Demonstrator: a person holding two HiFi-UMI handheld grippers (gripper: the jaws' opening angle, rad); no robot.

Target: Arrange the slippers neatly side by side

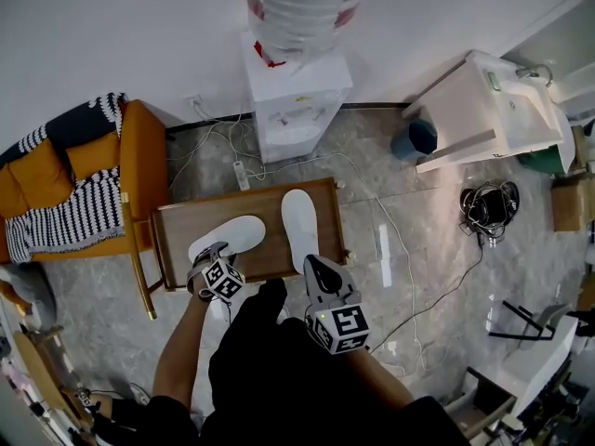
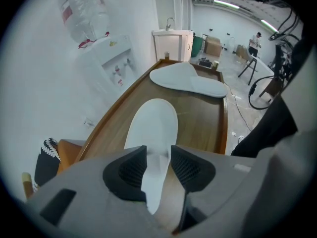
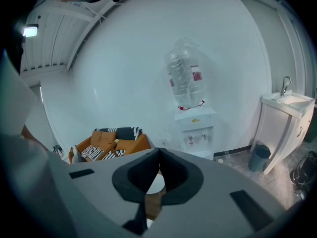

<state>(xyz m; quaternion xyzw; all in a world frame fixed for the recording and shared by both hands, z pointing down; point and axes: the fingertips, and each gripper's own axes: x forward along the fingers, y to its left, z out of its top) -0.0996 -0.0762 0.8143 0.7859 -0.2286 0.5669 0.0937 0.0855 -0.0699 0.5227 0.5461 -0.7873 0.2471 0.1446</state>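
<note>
My left gripper (image 1: 208, 256) is down over the near slipper (image 1: 229, 238). The jaws are spread wide, and one end of the slipper sits in the gap, not pinched; bare desk (image 1: 270, 203) shows beside it. Its long axis runs straight out from the jaws, on a slant toward the other slipper (image 1: 299, 227), which points away from me. Left is clearly the nearer hand. My right gripper (image 1: 315, 264) hangs by that second slipper's near end, jaws closed on nothing.

Left gripper (image 1: 210, 255) covers the near end of the left slipper (image 1: 234, 234) from above. Water bottle (image 1: 302, 7) gets chopped by the top edge. In the right gripper view, the right gripper (image 3: 160, 151) blocks nearly the whole table (image 3: 154, 205), only a sliver shows.
</note>
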